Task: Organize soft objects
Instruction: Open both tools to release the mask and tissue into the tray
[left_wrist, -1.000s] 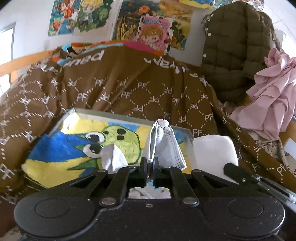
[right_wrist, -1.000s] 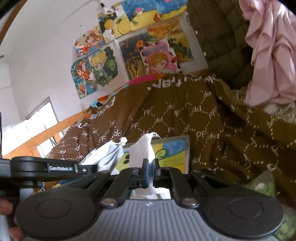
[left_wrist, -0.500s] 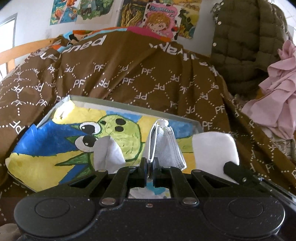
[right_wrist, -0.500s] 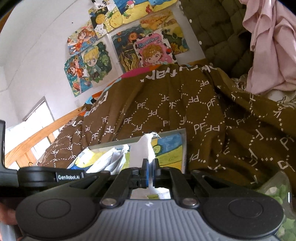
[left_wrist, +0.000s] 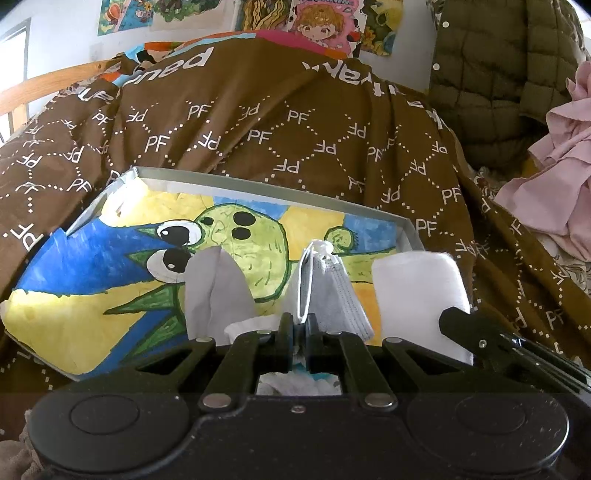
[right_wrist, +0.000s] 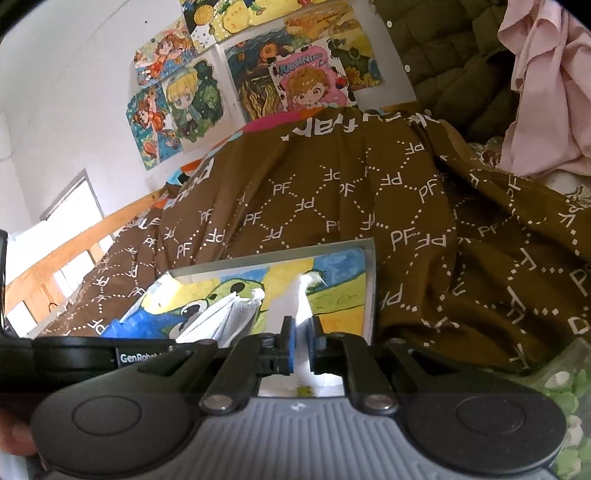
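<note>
A grey face mask (left_wrist: 325, 291) stands pinched by its ear loop in the clenched left gripper (left_wrist: 300, 332), above a shallow box (left_wrist: 258, 184) lined with a green cartoon drawing, on a brown "PF" blanket (left_wrist: 295, 122). To its right, the right gripper (right_wrist: 301, 341), jaws opening, has a white folded cloth (right_wrist: 303, 306) between its pads over the same box.

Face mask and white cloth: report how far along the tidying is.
Done: nothing visibly laid in the painted tray. In hand: left gripper pinches the face mask; right gripper is opening, white cloth between its fingers. Left: setting both down.
</note>
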